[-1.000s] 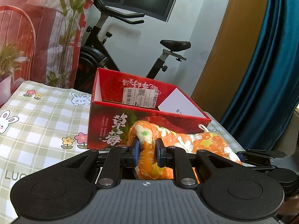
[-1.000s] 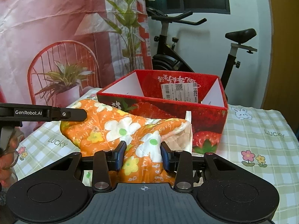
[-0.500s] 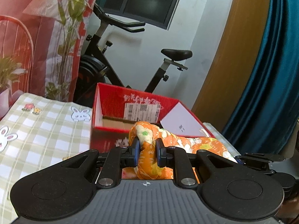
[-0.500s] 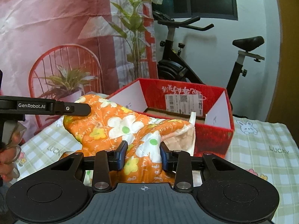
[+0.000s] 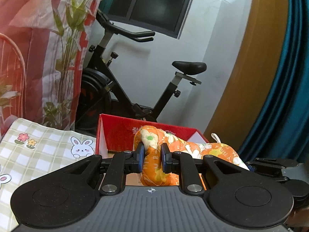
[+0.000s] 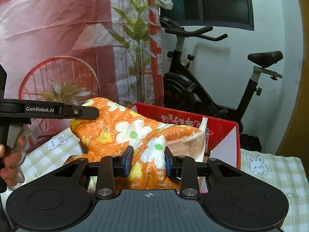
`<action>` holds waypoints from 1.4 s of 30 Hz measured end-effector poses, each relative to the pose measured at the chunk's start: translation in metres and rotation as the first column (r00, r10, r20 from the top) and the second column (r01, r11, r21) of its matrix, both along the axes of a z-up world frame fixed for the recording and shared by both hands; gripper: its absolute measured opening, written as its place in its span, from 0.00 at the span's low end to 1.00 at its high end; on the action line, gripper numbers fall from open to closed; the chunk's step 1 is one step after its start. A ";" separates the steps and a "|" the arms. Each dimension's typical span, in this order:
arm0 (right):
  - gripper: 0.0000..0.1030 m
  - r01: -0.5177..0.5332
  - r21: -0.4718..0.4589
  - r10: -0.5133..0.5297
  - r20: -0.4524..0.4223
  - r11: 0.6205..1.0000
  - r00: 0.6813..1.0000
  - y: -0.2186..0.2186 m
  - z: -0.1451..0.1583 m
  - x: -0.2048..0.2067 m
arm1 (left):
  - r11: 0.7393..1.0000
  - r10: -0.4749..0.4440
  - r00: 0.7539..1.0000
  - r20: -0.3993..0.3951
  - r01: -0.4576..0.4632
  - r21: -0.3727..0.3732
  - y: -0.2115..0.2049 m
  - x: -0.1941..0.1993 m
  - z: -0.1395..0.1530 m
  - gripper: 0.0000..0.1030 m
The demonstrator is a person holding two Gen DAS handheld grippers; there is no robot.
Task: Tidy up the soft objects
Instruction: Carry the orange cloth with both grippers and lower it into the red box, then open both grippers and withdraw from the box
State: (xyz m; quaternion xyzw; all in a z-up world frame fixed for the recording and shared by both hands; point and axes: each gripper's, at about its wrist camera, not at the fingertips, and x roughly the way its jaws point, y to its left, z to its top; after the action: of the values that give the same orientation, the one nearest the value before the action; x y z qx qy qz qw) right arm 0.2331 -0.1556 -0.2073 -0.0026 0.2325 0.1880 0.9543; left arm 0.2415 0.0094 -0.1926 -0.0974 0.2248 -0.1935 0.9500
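An orange quilted cloth with white and yellow flowers (image 5: 193, 148) hangs between both grippers, above the open red strawberry box (image 5: 119, 129). My left gripper (image 5: 151, 154) is shut on a bunched fold of it. In the right wrist view the cloth (image 6: 131, 127) drapes over the near rim of the box (image 6: 222, 127), and my right gripper (image 6: 147, 158) is shut on its lower edge, pads pressing the fabric. The left gripper's finger (image 6: 85, 113) reaches the cloth's upper left corner, with a person's hand (image 6: 9, 164) on its handle. The cloth hides most of the box's inside.
A green checked tablecloth with rabbits and flowers (image 5: 38, 154) covers the table around the box. Behind the table stand a black exercise bike (image 5: 119, 89) and a pink printed backdrop (image 6: 58, 38). A blue curtain (image 5: 285, 96) hangs at the right.
Both grippers have carried the cloth up and forward, from in front of the box to over its opening. The grips on the fabric are unchanged.
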 end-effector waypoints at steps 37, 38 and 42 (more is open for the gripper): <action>0.59 0.146 -0.060 -0.157 -0.306 0.987 0.939 -0.018 -0.067 0.118 | 0.991 0.027 0.981 -0.191 -0.001 0.132 -0.007 0.080 -0.034 0.58; 0.61 0.150 -0.065 -0.163 -0.300 0.987 0.940 -0.019 -0.065 0.117 | 0.991 0.025 0.981 -0.190 0.001 0.135 -0.007 0.079 -0.033 0.59; 0.67 0.159 -0.080 -0.176 -0.275 0.984 0.945 -0.021 -0.055 0.108 | 0.989 0.021 0.983 -0.182 0.006 0.145 -0.009 0.070 -0.028 0.63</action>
State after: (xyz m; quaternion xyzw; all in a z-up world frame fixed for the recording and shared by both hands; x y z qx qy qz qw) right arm 0.3410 -0.1763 -0.2624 0.0167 0.3702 0.0980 0.9236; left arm 0.3119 0.0008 -0.2210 -0.0462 0.3244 -0.1632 0.9306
